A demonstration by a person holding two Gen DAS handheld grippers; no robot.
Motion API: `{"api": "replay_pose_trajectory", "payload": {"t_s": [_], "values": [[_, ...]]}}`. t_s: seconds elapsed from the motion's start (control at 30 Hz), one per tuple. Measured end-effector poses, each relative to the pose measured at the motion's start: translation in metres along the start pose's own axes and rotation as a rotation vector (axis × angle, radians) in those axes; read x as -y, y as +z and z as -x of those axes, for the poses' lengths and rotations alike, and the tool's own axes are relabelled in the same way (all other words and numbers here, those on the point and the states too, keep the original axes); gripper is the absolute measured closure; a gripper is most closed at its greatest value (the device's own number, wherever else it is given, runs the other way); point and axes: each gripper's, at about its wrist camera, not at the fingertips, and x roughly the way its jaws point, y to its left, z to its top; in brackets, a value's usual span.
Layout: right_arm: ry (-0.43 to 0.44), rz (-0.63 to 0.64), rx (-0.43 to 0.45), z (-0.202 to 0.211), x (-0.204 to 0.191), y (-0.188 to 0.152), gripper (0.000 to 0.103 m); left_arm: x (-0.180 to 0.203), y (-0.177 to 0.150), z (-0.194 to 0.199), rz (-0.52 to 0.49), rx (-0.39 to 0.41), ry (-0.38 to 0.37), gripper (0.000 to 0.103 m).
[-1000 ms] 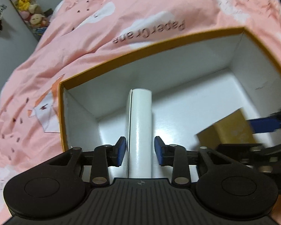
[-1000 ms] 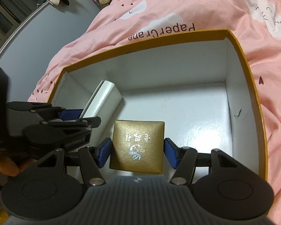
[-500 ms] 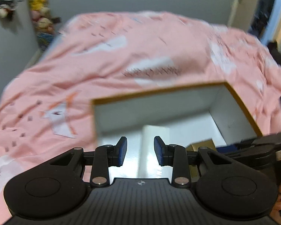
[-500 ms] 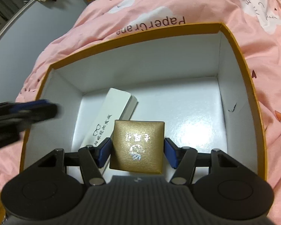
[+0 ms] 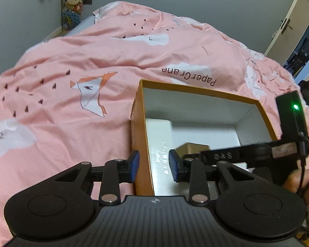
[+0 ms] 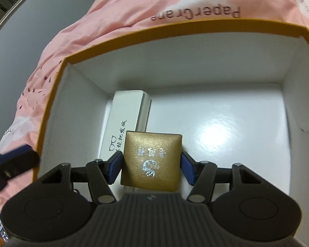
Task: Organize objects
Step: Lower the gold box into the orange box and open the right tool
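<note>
An orange cardboard box (image 5: 195, 90) with a white inside sits open on the bed. Flat along its left wall lies a long white glasses box (image 6: 125, 119), seen too as the white box (image 5: 159, 135) in the left wrist view. My left gripper (image 5: 154, 164) hovers above the orange box's left wall, its jaws closing with nothing gripped between them. My right gripper (image 6: 151, 164) is shut on a small gold jewellery box (image 6: 151, 160) and holds it inside the orange box (image 6: 154, 30), just right of the white one. The gold box (image 5: 193, 147) shows partly.
A pink duvet (image 5: 92, 61) printed with clouds and paper cranes surrounds the box. Plush toys (image 5: 72, 0) hang by the grey wall at the back left; a door (image 5: 288, 20) stands at the back right. A person's hand (image 5: 298, 181) holds the right gripper.
My left gripper let go of the white box, which now lies flat, and drew up and out to the left. The right gripper moved the gold box lower, toward the white box.
</note>
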Motion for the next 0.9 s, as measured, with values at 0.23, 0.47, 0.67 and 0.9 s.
{"api": "replay_pose_trajectory", "payload": {"t_s": [0.23,0.47,0.67,0.9], "values": [[0.007,-0.012,0.003,-0.008,-0.009,0.008,0.041,-0.007,-0.003,0.000,0.015,0.019,-0.045,0.074],[-0.085,0.033,-0.007,0.005,0.002,0.001,0.041,-0.008,-0.009,0.001,0.034,0.028,-0.059,0.074],[-0.103,0.018,-0.019,0.005,0.007,-0.003,0.035,-0.004,-0.013,0.000,0.030,0.030,-0.039,0.074],[-0.163,0.075,-0.025,0.009,-0.007,-0.016,0.023,-0.004,-0.018,0.001,0.023,0.038,-0.036,0.074]]}}
